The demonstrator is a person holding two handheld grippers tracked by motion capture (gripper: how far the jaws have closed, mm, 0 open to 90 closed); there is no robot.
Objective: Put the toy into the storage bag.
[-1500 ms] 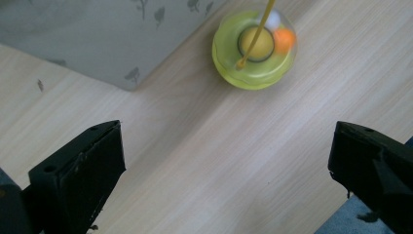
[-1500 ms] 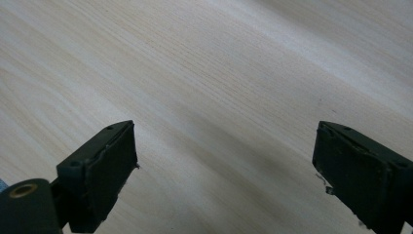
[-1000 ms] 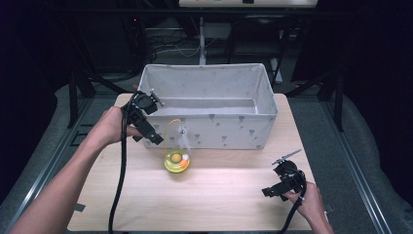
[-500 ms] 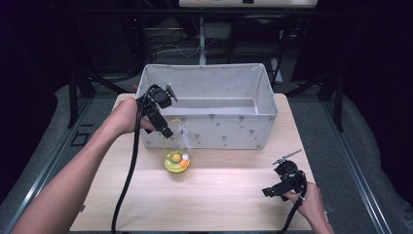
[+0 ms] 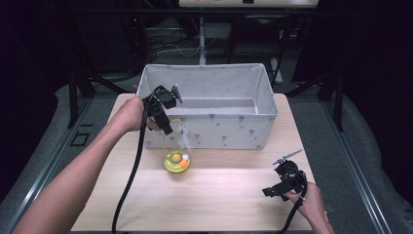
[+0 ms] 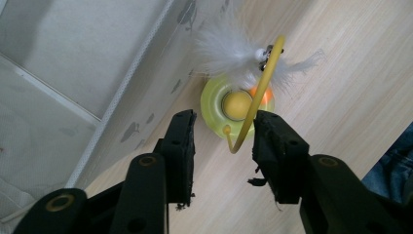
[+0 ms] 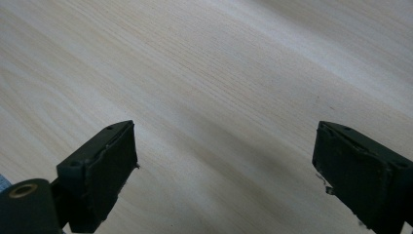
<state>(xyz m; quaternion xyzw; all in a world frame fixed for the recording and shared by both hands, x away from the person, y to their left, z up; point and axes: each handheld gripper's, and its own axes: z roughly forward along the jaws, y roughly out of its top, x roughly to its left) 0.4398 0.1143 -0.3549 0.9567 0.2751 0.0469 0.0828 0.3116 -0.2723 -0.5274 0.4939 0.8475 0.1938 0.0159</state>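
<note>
Table edge nearest the person carries the right gripper, resting low with its jaws spread wide over bare wood and nothing between them. Farther in, just in front of the bin, sits the toy: a round yellow-green base with a ball in its track, a curved yellow wire rising from it and a white feather at the wire's top. The left gripper hangs above the toy, beside the bin's near wall. Its jaws have just been closing; the wire now stands between them, close against one pad, but a gap shows on the other side, so the grip is not yet made.

The wire is thin and springy, so I judge it could slide off the pads as they meet, or bend and flick the base sideways. Lifting by the wire alone may leave the base swinging, and it could knock the bin wall instead of clearing the rim.
</note>
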